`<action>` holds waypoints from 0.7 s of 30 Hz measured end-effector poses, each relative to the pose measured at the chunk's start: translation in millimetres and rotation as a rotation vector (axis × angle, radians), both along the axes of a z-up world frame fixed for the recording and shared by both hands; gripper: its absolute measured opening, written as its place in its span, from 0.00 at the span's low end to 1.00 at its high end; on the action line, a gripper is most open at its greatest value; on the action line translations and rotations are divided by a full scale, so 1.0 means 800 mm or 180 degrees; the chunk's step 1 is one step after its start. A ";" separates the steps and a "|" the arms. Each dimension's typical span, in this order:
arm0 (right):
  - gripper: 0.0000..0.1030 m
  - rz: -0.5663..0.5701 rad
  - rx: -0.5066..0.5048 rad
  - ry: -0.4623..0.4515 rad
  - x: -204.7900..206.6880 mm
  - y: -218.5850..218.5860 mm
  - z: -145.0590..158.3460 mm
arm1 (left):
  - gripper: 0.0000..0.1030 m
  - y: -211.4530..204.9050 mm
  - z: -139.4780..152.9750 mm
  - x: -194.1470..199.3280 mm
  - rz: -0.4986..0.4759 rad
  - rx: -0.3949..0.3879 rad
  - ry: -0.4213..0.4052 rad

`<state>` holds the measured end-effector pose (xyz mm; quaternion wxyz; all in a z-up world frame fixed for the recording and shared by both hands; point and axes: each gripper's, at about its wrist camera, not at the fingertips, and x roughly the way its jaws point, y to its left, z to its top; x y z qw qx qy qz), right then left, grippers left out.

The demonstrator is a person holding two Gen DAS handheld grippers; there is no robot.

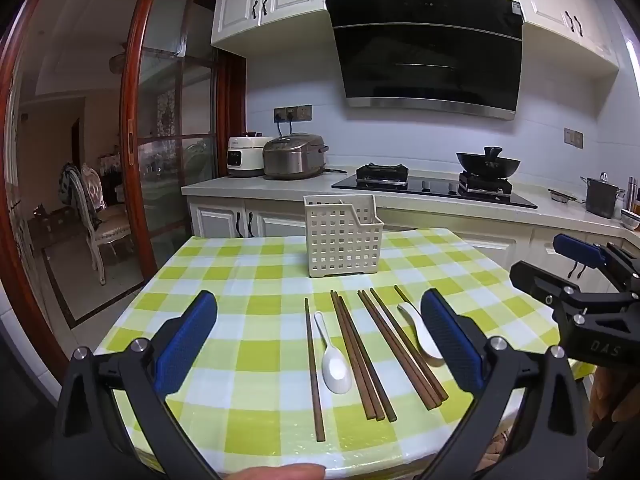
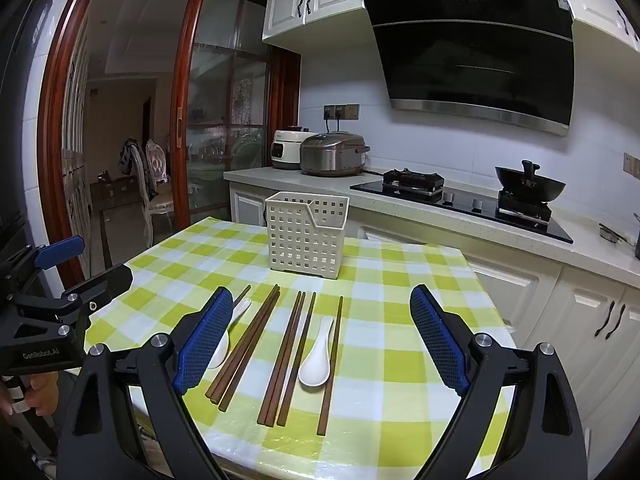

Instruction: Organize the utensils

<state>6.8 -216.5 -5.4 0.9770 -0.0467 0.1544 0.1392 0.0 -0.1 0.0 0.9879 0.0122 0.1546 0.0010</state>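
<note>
Several brown chopsticks (image 1: pixel 358 354) (image 2: pixel 286 354) and two white spoons lie on the green checked tablecloth (image 1: pixel 256 280) (image 2: pixel 400 304). One spoon (image 1: pixel 335 364) (image 2: pixel 318 360) lies between chopsticks. The other spoon (image 1: pixel 422 334) (image 2: pixel 224 340) is partly hidden by a blue pad. A white perforated utensil basket (image 1: pixel 342 236) (image 2: pixel 306 234) stands upright behind them. My left gripper (image 1: pixel 318 344) is open and empty above the near utensils. My right gripper (image 2: pixel 320 340) is open and empty over them too. Each gripper also shows in the other's view, the right one (image 1: pixel 580 280) and the left one (image 2: pixel 60 276).
A kitchen counter (image 1: pixel 400 196) runs behind the table with two rice cookers (image 1: pixel 294 156), a gas hob and a black wok (image 1: pixel 488 164). A range hood (image 1: pixel 428 48) hangs above. A sliding door (image 1: pixel 168 120) and a chair (image 1: pixel 100 216) are at the left.
</note>
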 end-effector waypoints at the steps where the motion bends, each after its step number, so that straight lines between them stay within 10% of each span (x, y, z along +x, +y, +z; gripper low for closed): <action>1: 0.83 0.0001 0.0000 0.0003 0.000 0.000 0.000 | 0.96 0.000 0.000 0.000 -0.0005 0.0007 -0.0003; 21: 0.83 0.0015 0.0030 0.0035 0.001 0.002 -0.001 | 0.96 0.000 0.005 0.000 -0.0006 -0.0024 -0.0013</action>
